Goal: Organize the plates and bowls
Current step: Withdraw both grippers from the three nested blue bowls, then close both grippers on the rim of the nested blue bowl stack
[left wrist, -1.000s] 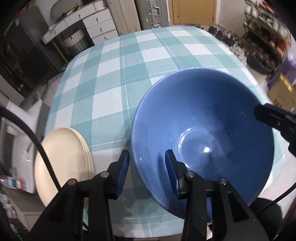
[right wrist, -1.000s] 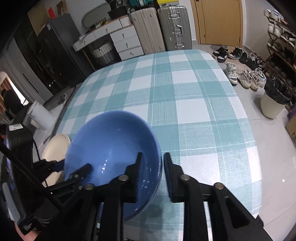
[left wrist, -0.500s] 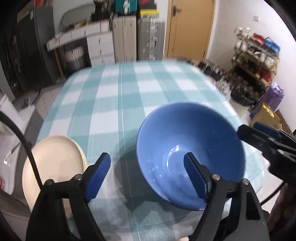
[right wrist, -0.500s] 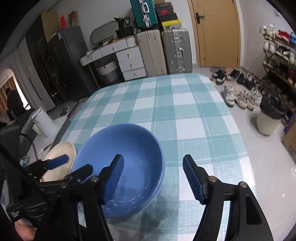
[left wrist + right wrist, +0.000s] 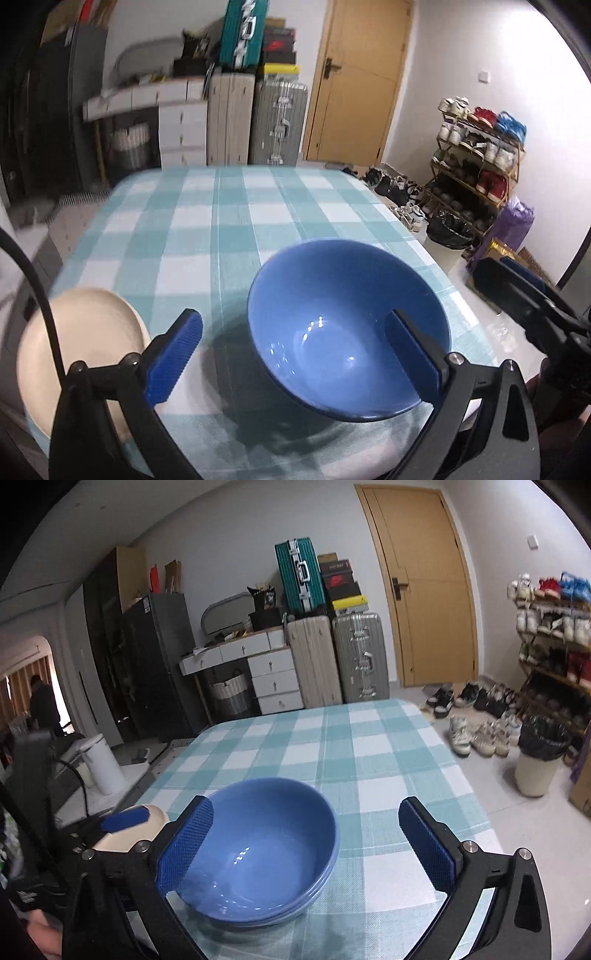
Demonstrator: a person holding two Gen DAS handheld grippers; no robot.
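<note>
1. Two sets of tongs sit nearest my cameras: the left tongs [image 5: 295,350] and the right tongs [image 5: 306,843]. Both are spread wide, and neither has hold of anything.
2. Just ahead of them the stack of blue bowls [image 5: 264,849] rests on the worktop [image 5: 369,746], near its front edge. In the right view I count layered rims at its lower side, so I judge several bowls are nested together. The left tongs' blue pads [image 5: 175,354] stand on either side of the stack in the picture, apart from it as far as I can tell.
3. Beside the bowls, to my left, the cream plates [image 5: 85,339] lie at the front-left corner of the worktop. They look stacked too, though blur keeps me from counting them.
4. Beyond that, the checked cloth on the worktop carries nothing else I can see.
5. Farther back are the suitcases [image 5: 336,657], the white drawer unit [image 5: 258,668], the door [image 5: 421,583] and the shoe rack [image 5: 476,158].
6. My reading of progress: bowls sit with bowls and plates with plates, in two neighbouring piles, so the sorting looks done or very nearly so. What may remain is squaring up the piles, if anything.
</note>
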